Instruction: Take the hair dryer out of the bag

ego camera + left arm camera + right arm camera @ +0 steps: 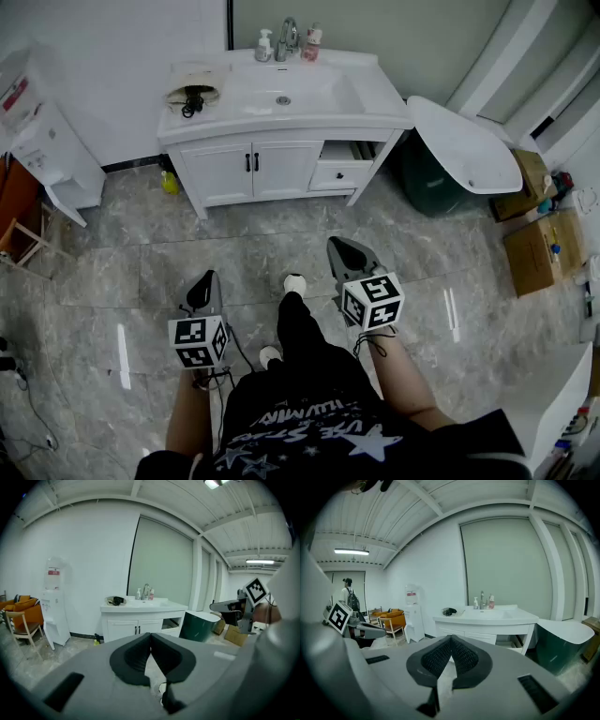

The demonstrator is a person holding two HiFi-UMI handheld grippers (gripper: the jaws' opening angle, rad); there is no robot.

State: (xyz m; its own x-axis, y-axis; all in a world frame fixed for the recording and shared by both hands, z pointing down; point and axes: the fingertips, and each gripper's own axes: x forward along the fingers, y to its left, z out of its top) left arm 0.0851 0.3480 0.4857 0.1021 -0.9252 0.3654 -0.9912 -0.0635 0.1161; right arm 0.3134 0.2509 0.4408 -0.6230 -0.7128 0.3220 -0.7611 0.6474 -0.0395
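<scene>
Two grey hand-held grippers are hanging over the grey marbled floor (112, 272) in the lower half of the head view, well short of the task's things. The left gripper (207, 277) is sitting left of centre and the right gripper (335, 243) a little higher, right of centre, with the person's white shoe (294, 282) showing between them. Each gripper view is showing its own black-padded jaws pressed together at the tips, with nothing between them.

The white vanity bench (375, 98) with its sunken basin is standing against the wall at the top centre of the head view. A pale, open bag (193, 92) is lying on the bench's left end, at the upper left of that bench. A black thing, seemingly the hair dryer (193, 99), is lying in the bag, too small to make out in detail.

A chrome tap (288, 36) and small bottles are standing behind the basin. One drawer (342, 172) under the bench's right side is standing pulled out. A dark green tub with a white rim (464, 145) is leaning just right of the bench, and a white water dispenser (47, 150) is standing at the left edge.
</scene>
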